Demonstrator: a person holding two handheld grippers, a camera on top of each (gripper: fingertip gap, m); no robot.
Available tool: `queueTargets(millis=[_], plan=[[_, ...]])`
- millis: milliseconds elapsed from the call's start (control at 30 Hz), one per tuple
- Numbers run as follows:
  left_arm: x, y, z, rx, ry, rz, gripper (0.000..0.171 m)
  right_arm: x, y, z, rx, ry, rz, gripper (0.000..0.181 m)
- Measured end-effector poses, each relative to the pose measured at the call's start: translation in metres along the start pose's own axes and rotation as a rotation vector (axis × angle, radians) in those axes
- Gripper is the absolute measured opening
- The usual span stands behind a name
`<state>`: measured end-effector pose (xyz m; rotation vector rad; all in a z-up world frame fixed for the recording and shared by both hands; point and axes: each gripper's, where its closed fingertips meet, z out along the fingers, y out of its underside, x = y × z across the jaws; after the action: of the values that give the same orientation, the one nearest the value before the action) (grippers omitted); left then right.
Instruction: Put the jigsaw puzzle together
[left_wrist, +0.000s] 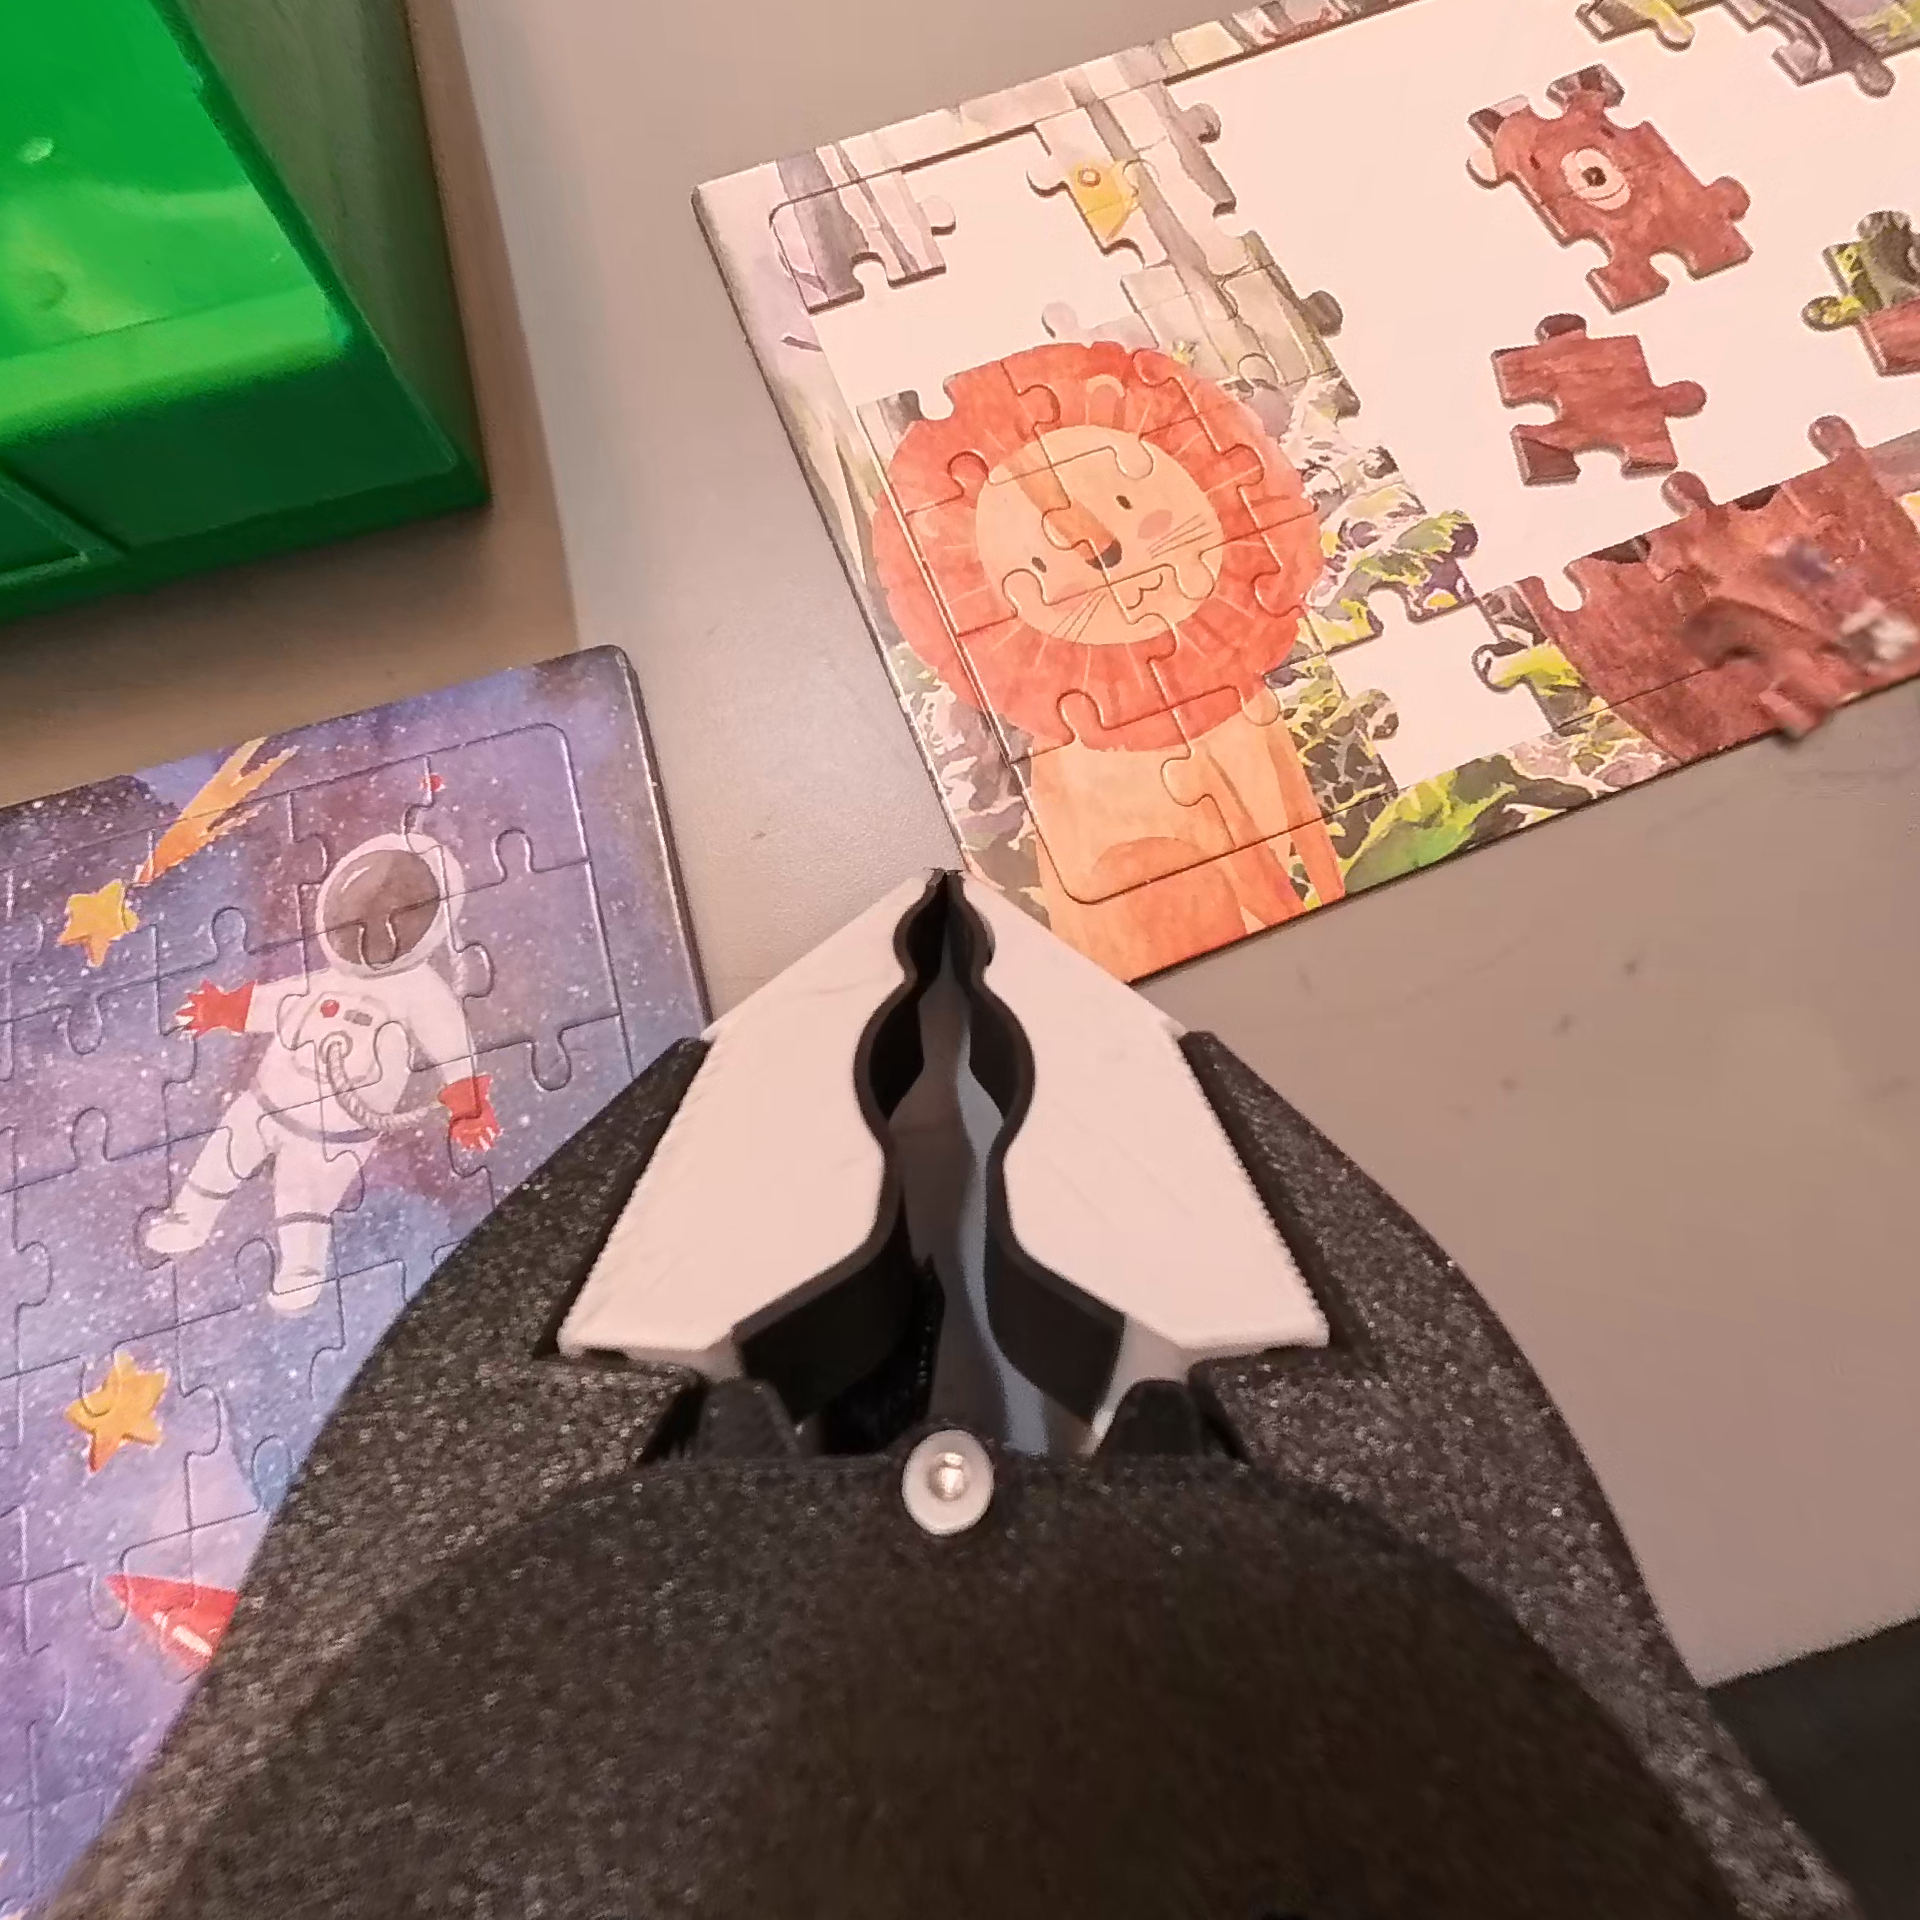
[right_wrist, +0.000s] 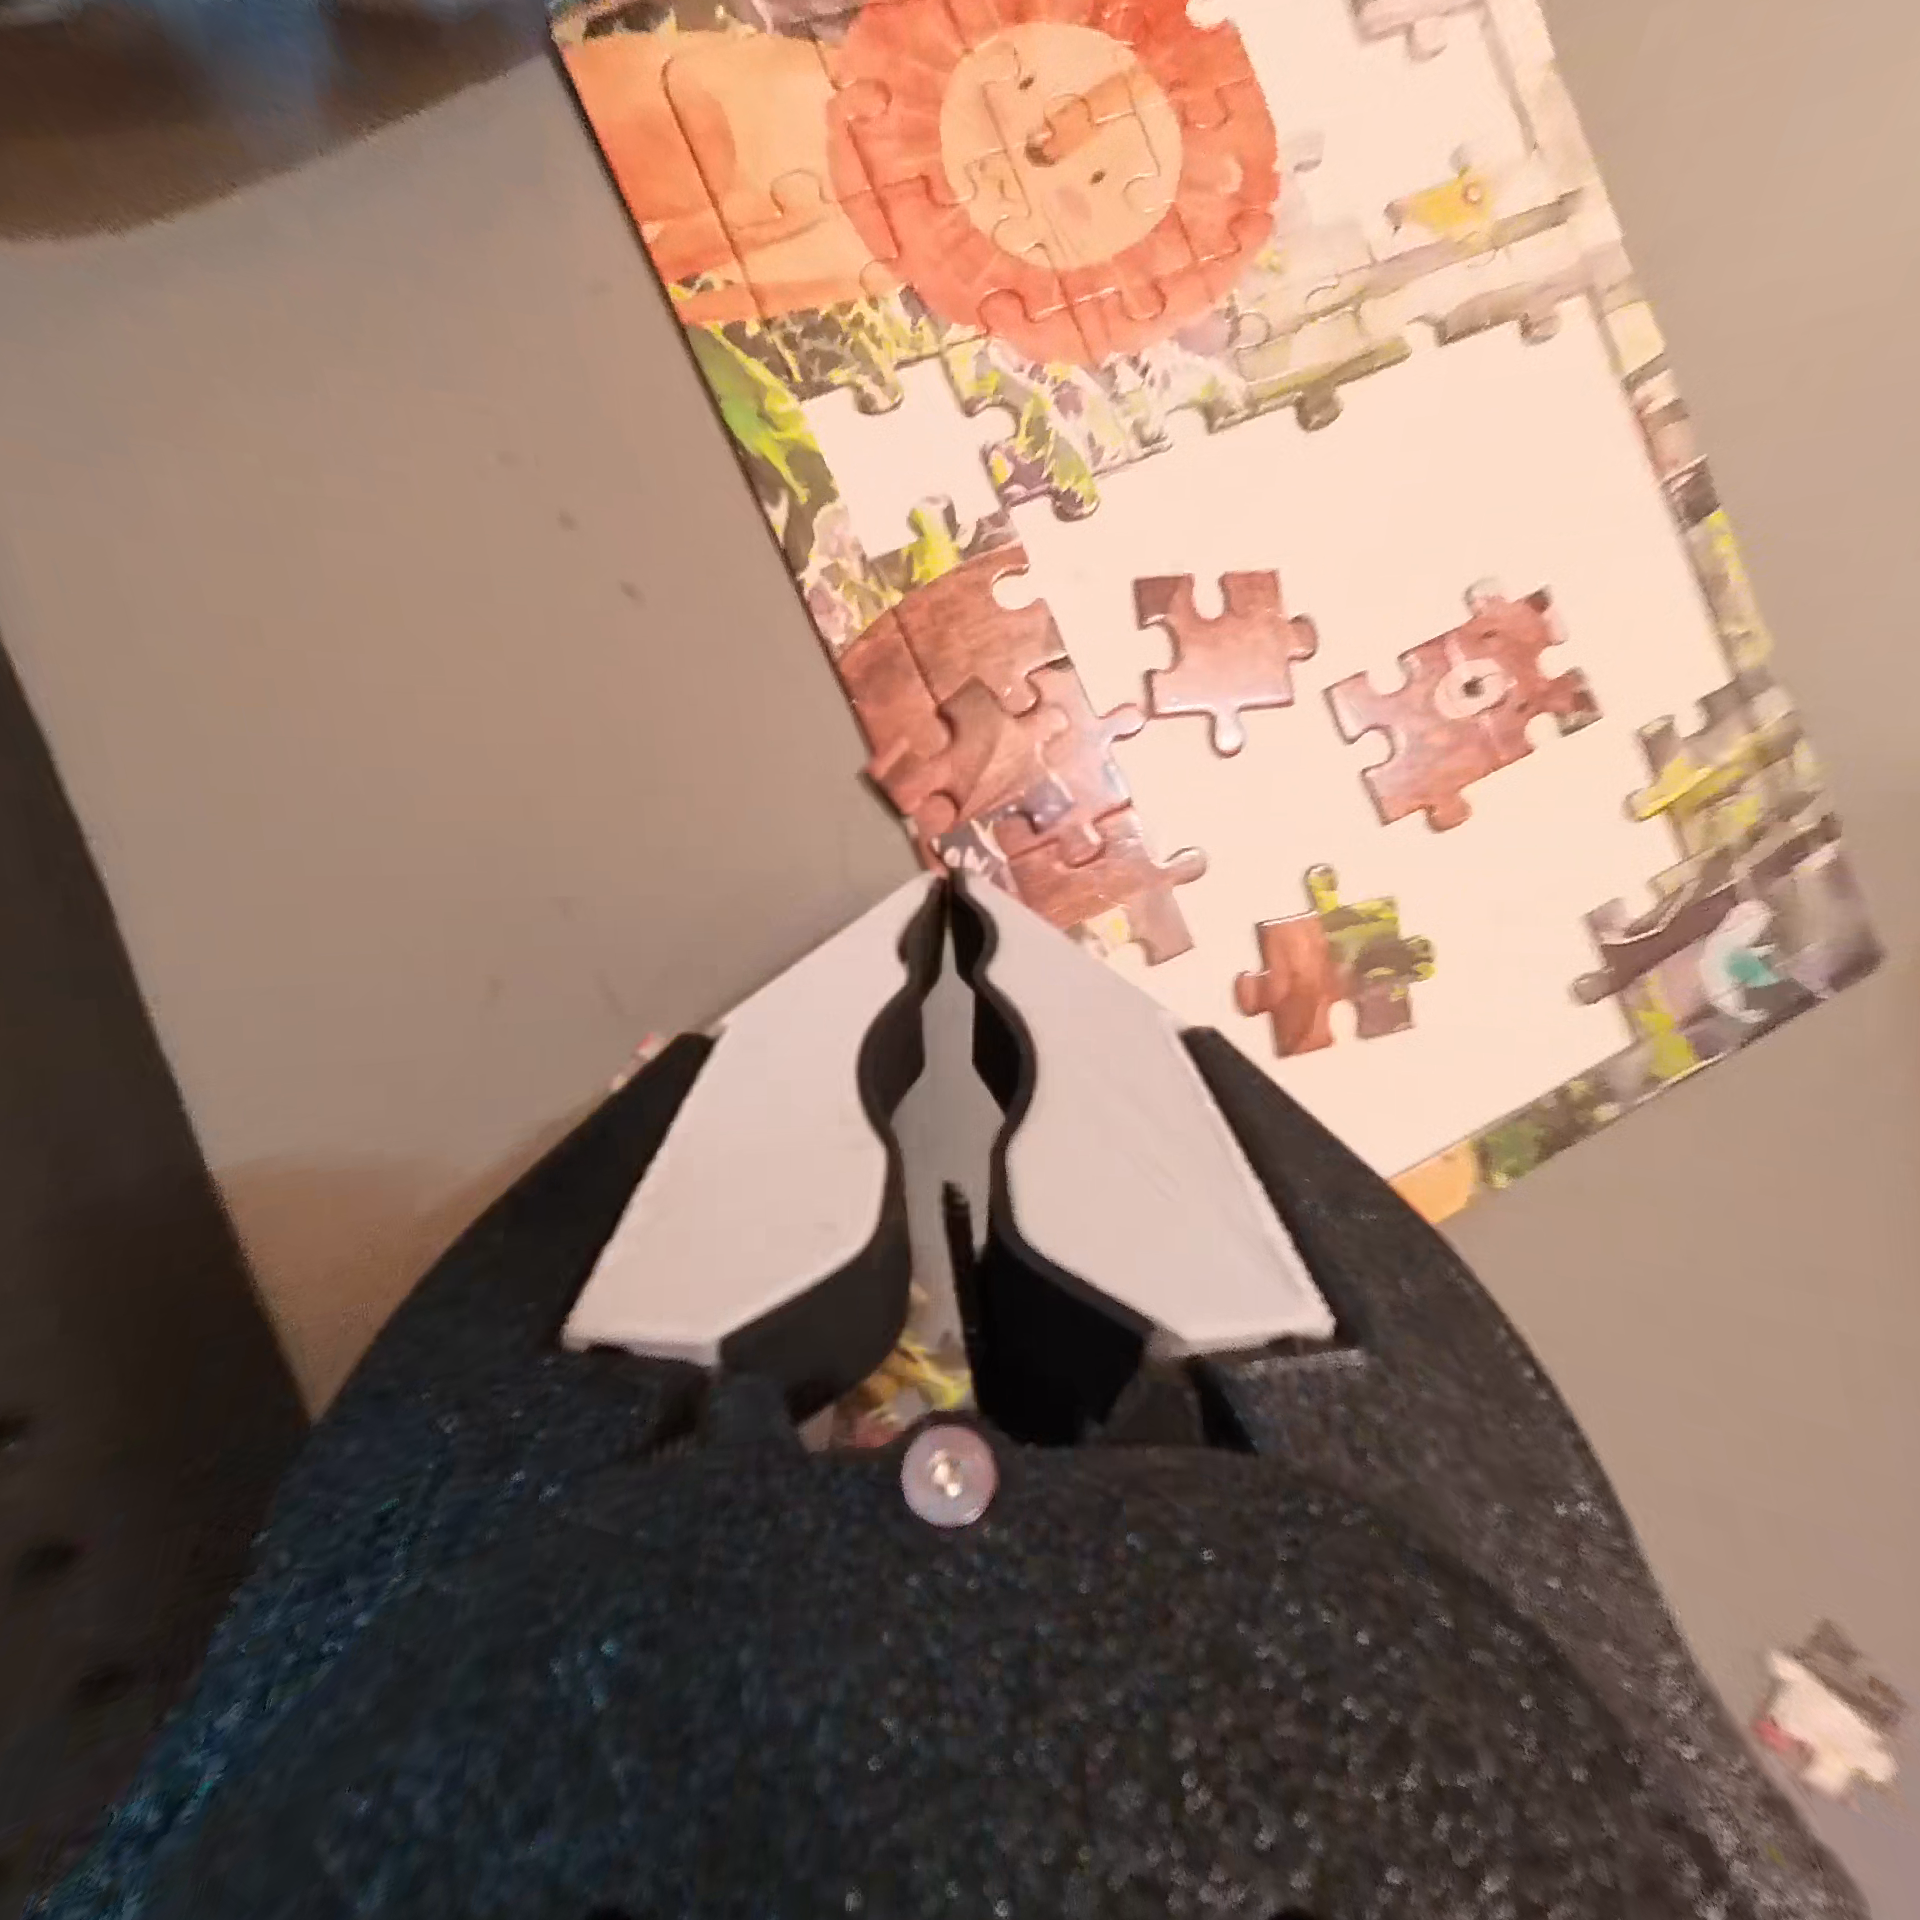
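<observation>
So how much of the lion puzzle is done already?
The lion is finished, and so is most of the border. The middle of the puzzle tray is bare, with loose brown pieces lying unfitted. Both the left gripper and right gripper are shut and empty, so nothing is in hand. The bear area is left.

Grey table (left_wrist: 1558, 1195) carries lion puzzle board (left_wrist: 831, 540), half filled; space puzzle board (left_wrist: 613, 831) near its left; green box (left_wrist: 260, 364) behind; stray piece (right_wrist: 1818, 1720) off right.
</observation>
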<state>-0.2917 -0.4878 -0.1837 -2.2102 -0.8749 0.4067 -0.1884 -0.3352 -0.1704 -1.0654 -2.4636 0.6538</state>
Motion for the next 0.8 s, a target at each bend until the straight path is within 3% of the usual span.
queueTargets(millis=[200, 333, 567, 800], plan=[[0.0, 0.0, 0.0, 0.001, 0.002, -0.003, 0.0, 0.012, -0.003, -0.005, -0.023, -0.05, -0.025, 0.012], [0.0, 0.0, 0.0, 0.001, -0.001, -0.001, 0.0, 0.003, -0.017, 0.007, 0.014, -0.128, 0.052, 0.036], [0.0, 0.0, 0.0, 0.001, 0.003, -0.005, 0.0, 0.01, -0.016, 0.024, 0.038, -0.056, 0.205, 0.034], [0.0, 0.0, 0.0, 0.002, 0.008, -0.009, 0.0, 0.013, -0.01, 0.02, 0.012, -0.042, 0.17, 0.03]])
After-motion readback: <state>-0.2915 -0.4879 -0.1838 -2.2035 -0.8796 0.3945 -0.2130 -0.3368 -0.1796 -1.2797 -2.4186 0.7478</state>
